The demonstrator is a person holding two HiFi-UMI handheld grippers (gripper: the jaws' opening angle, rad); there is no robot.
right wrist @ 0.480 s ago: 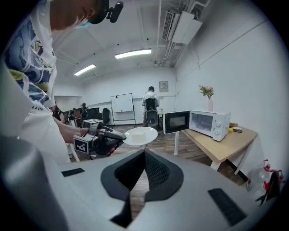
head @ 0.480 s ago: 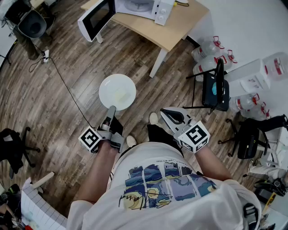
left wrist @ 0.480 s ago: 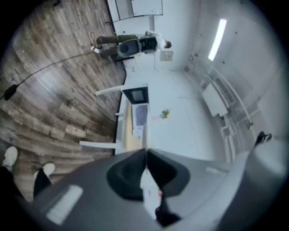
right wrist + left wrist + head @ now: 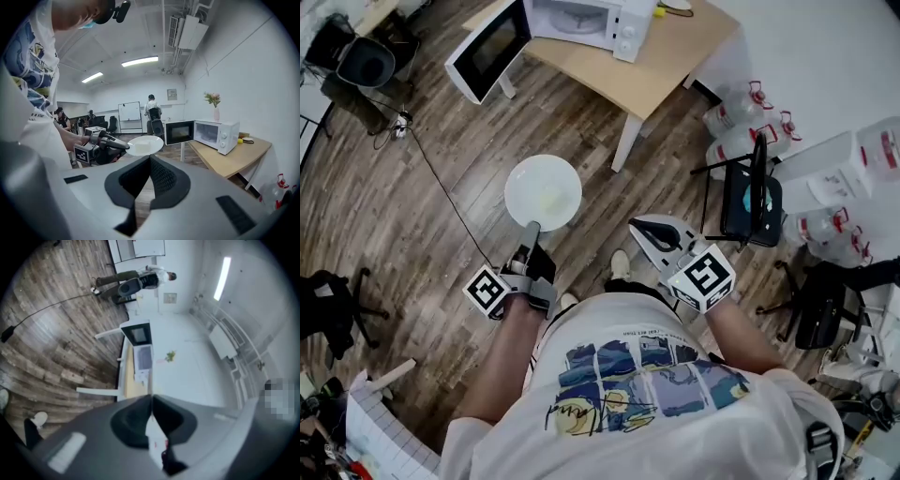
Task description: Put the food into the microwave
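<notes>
A white plate (image 4: 543,190) carries a pale piece of food (image 4: 551,199). My left gripper (image 4: 532,228) is shut on the plate's near rim and holds it level above the wood floor. In the left gripper view the plate (image 4: 154,437) shows edge-on between the closed jaws. Farther on, the white microwave (image 4: 584,17) stands on a wooden table (image 4: 661,58) with its door (image 4: 488,49) swung open. My right gripper (image 4: 652,233) is shut on nothing, to the right of the plate. From the right gripper view I see the plate (image 4: 146,145), the left gripper (image 4: 100,146) and the microwave (image 4: 216,134).
Water jugs (image 4: 739,114) and a black stand (image 4: 751,186) sit right of the table. A cable (image 4: 441,186) runs across the floor, and an office chair (image 4: 364,58) stands far left. A person (image 4: 153,114) stands by a whiteboard in the background.
The table and microwave have drawn slightly nearer and shifted left in the head view. The plate stays held by the left gripper; the right gripper has edged forward.
</notes>
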